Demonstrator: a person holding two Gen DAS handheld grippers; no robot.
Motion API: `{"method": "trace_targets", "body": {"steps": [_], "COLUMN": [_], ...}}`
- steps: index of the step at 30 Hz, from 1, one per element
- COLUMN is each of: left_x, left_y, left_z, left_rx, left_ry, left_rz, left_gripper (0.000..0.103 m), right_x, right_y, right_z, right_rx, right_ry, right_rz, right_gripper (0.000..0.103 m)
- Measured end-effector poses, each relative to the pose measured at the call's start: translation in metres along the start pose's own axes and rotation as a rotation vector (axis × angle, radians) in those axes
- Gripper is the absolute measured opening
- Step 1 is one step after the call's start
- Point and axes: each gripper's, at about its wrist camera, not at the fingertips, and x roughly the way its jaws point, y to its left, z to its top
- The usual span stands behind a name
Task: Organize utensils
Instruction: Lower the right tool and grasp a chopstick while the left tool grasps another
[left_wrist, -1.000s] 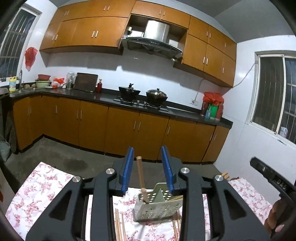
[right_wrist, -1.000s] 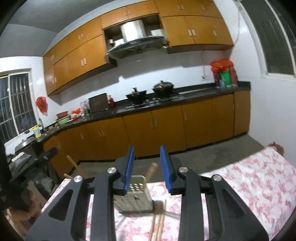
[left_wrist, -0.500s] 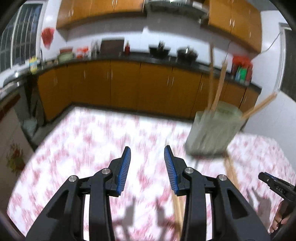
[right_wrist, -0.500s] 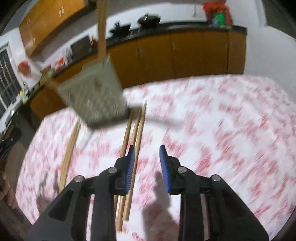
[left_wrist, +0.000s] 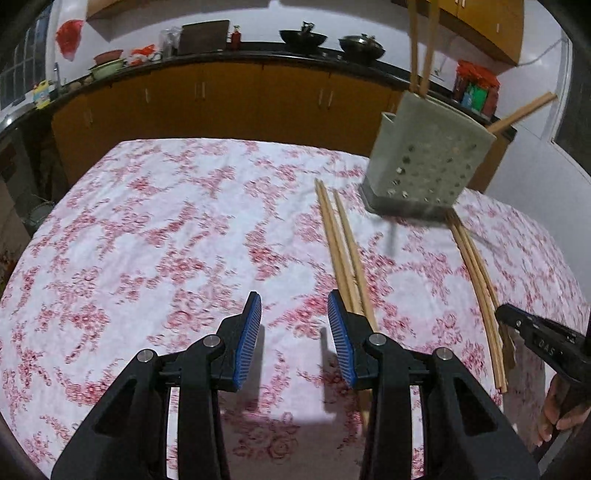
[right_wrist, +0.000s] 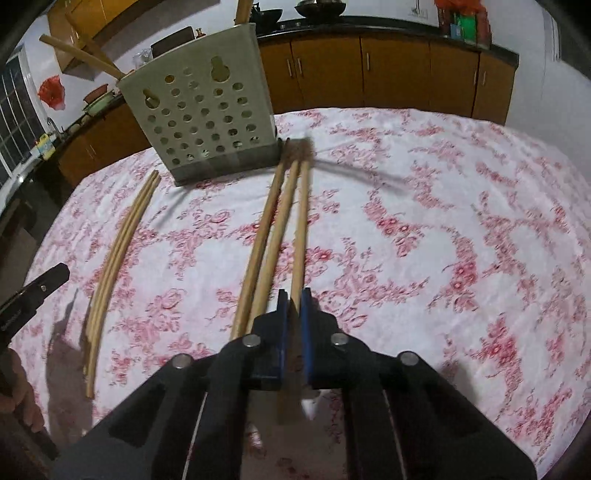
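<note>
Nearest you, your right gripper (right_wrist: 291, 306) pinches one chopstick (right_wrist: 300, 229), its blue pads pressed against the stick's near end. Two more sticks (right_wrist: 264, 236) lie just beside it on the floral cloth (right_wrist: 443, 221), all three running toward the holder (right_wrist: 207, 122). Your left gripper (left_wrist: 294, 334) hangs spread above the cloth, gripping nothing, with a pair of sticks (left_wrist: 341, 251) passing under its right finger. Further left in the right view, a curved bundle (right_wrist: 114, 254) rests apart. Beyond, the perforated holder stands upright on the cloth with several sticks (left_wrist: 421, 44) poking out of its top. Farther back run the brown cabinets (left_wrist: 229, 96).
</note>
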Motion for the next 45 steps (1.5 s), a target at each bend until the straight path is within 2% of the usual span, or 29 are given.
{"method": "trace_targets", "body": {"steps": [5,10,14,27,29,32,40,45], "left_x": [0.005,0.012,0.019,0.025,0.026,0.029,0.032,0.031], "left_y": [-0.012,-0.02,-0.024,-0.029,-0.029,-0.023,0.012,0.022], "left_z": [-0.007,-0.011,-0.015,-0.013,-0.012,-0.009,0.001,0.002], "left_rx": [0.024,0.054,0.073,0.085,0.084,0.079,0.029,0.018], "left_ry": [0.022,0.055,0.084,0.087,0.084,0.083,0.071,0.054], "left_rz": [-0.053,-0.068,-0.058,-0.025,-0.016,-0.004,0.063,0.071], "left_gripper": [0.032,0.024,0.021,0.021,0.016,0.008,0.008,0.008], "right_x": [-0.002,-0.003,-0.003,-0.006,-0.006,-0.005,-0.003,-0.001], "right_y": [-0.018,-0.027,-0.028,-0.025,-0.023,-0.02,-0.033,-0.038], "right_z": [0.002,0.002,0.002,-0.003,-0.003,-0.003,0.004,0.006], "right_rx": [0.054,0.069,0.065,0.045,0.04,0.026,0.056,0.062], "right_ry": [-0.014,-0.019,-0.022,-0.027,-0.028,-0.028,-0.038,-0.045], "right_rz": [-0.039,-0.049,-0.051,-0.056,-0.052,-0.052,-0.084,-0.09], "right_gripper": [0.008,0.008,0.008,0.01,0.011,0.011,0.008,0.009]}}
